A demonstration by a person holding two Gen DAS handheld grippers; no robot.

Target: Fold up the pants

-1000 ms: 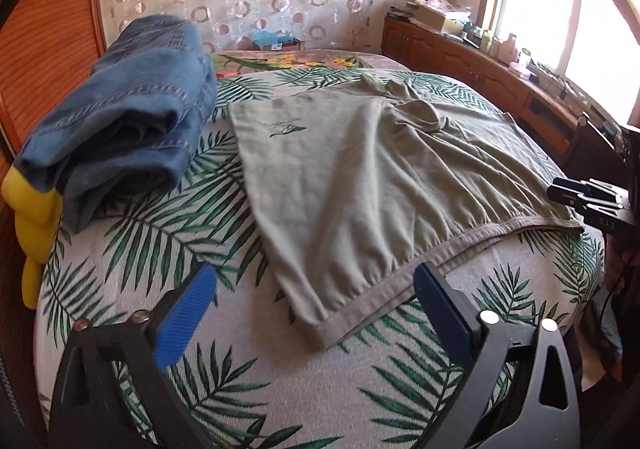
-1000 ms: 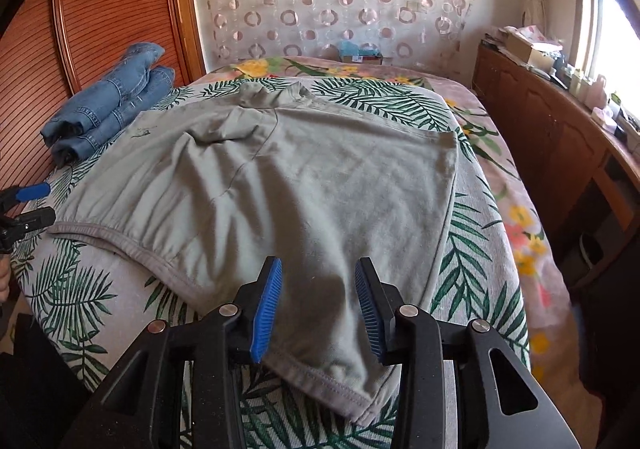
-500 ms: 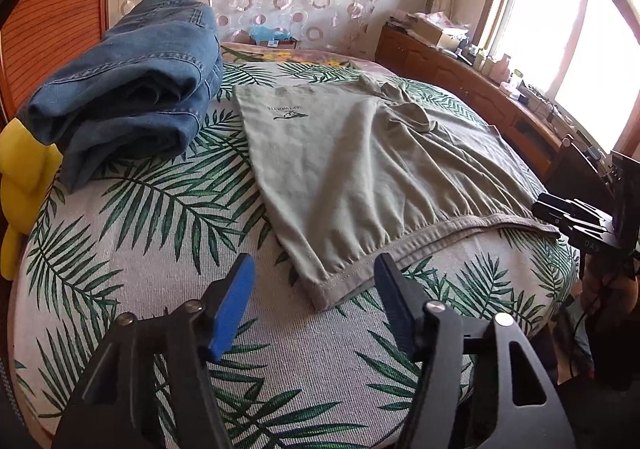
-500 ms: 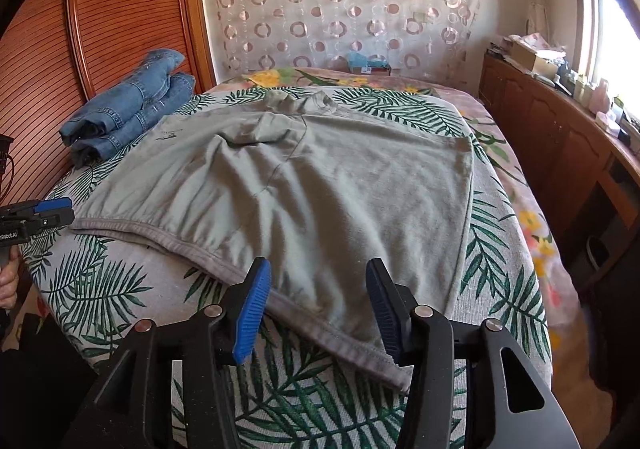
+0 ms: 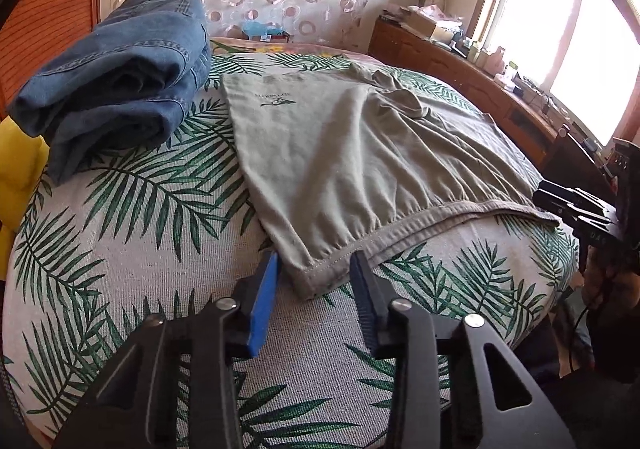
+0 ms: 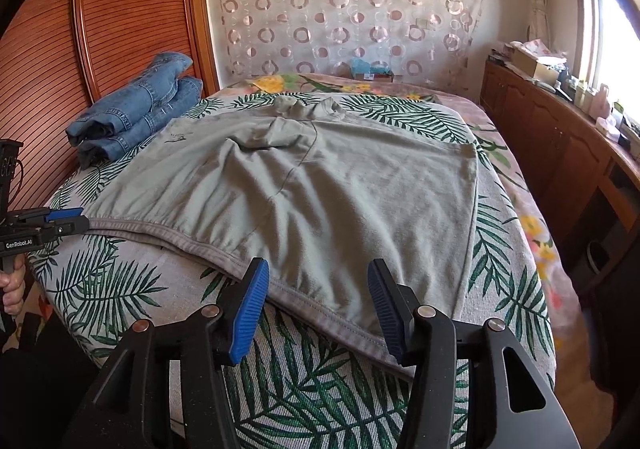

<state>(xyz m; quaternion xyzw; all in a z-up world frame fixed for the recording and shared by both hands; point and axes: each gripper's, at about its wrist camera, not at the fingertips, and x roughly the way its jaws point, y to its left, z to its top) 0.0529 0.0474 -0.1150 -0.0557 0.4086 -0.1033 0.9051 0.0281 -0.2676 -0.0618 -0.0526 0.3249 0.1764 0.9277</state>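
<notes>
Grey-green cotton pants lay flat on the palm-print bedspread. Left gripper was closing around the waistband corner, not yet pinching; right gripper stood apart. Risk: catching the bedspread too.

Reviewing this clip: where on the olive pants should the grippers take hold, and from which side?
Grip the olive pants at the two ends of the thick waistband hem lying along the bed's near edge, coming in low from that edge. The left gripper, jaws closing, brackets one corner; the right gripper, open, straddles the hem near the other. The flat hem probably gives the firmest pinch.
</notes>
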